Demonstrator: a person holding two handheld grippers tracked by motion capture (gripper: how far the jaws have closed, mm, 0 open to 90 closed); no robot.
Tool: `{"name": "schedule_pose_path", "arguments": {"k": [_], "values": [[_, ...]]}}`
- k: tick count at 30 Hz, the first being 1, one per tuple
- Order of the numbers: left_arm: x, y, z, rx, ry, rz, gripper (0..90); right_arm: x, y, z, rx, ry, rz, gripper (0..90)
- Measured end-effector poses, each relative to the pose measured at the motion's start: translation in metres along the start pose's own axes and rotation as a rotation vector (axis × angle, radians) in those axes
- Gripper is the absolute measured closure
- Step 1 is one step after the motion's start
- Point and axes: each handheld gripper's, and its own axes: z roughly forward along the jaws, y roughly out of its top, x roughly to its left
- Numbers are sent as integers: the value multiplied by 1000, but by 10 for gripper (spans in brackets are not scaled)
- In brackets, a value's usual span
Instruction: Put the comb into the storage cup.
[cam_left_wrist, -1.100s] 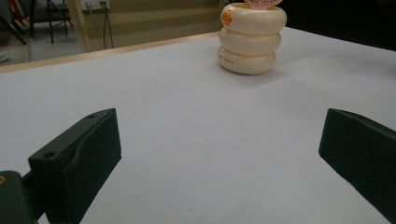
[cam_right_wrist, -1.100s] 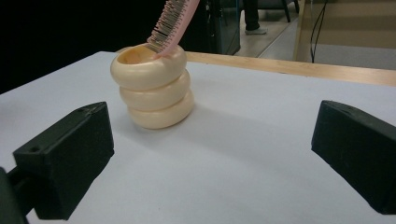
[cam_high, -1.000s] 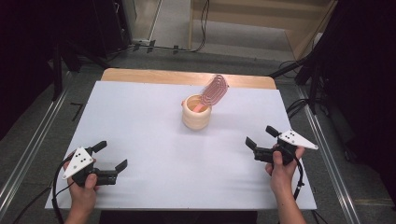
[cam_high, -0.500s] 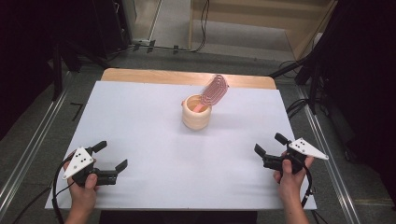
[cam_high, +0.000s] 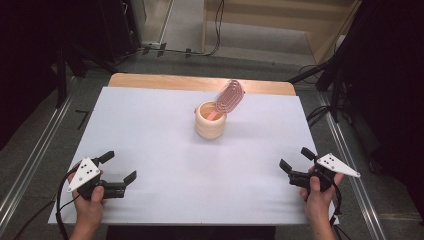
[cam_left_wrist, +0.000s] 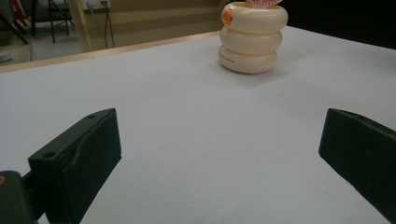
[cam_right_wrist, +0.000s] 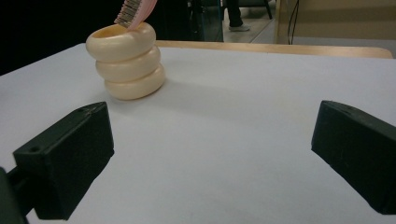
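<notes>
A cream ringed holder (cam_high: 210, 120) stands at the middle back of the white table (cam_high: 150, 130), with a pink hairbrush (cam_high: 229, 98) leaning out of it to the right. The holder (cam_left_wrist: 252, 38) appears far ahead in the left gripper view, and likewise the holder (cam_right_wrist: 127, 60) with the brush (cam_right_wrist: 135, 11) in the right gripper view. My left gripper (cam_high: 119, 167) rests open near the front left edge. My right gripper (cam_high: 296, 159) rests open near the front right edge. Nothing lies between either pair of jaws.
A wooden strip (cam_high: 165, 82) runs along the table's far edge. Cables (cam_high: 320, 117) and dark stands lie on the floor around the table. Metal rails (cam_high: 30, 165) flank both sides.
My right gripper has drawn back toward the front right corner and lower in view. The left gripper and the holder have stayed put.
</notes>
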Motion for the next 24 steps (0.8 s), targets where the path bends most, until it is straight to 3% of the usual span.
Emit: {"name": "schedule_pose_path", "arguments": {"k": [24], "values": [[0,0,0,-3,0,-1,0,-17,-14,-20,-8,-15,-13,0]]}}
